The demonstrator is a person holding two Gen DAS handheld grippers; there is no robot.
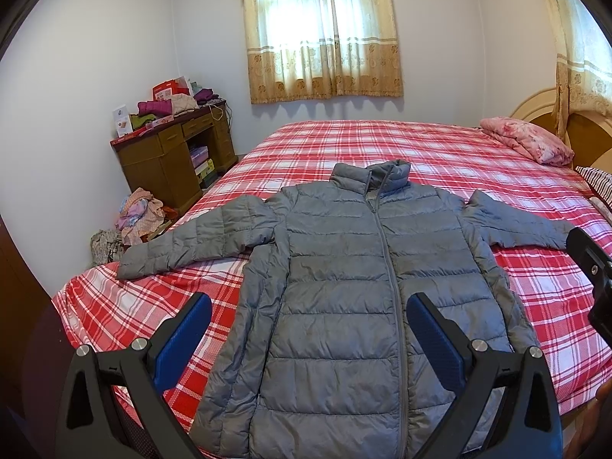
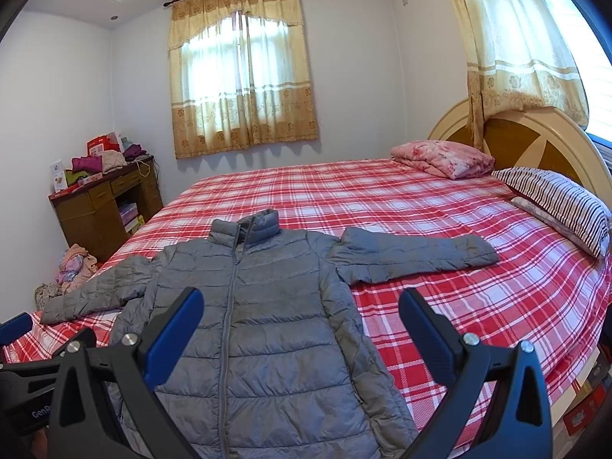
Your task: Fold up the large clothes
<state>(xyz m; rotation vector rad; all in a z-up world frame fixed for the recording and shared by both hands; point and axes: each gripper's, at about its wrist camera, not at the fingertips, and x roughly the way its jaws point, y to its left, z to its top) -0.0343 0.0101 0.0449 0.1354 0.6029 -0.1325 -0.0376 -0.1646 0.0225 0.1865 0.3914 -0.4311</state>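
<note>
A grey quilted puffer jacket (image 1: pixel 336 290) lies flat, zipped and face up on the red plaid bed (image 1: pixel 440 153), collar toward the far side and both sleeves spread out sideways. It also shows in the right wrist view (image 2: pixel 267 313). My left gripper (image 1: pixel 309 334) is open and empty, held above the jacket's lower body. My right gripper (image 2: pixel 301 329) is open and empty, above the jacket's lower right side. The right gripper's body shows at the right edge of the left wrist view (image 1: pixel 593 267).
A folded pink quilt (image 2: pixel 443 157) and a striped pillow (image 2: pixel 558 202) lie by the headboard (image 2: pixel 535 141). A wooden desk (image 1: pixel 172 153) piled with clothes stands left of the bed, with a clothes heap (image 1: pixel 141 214) on the floor.
</note>
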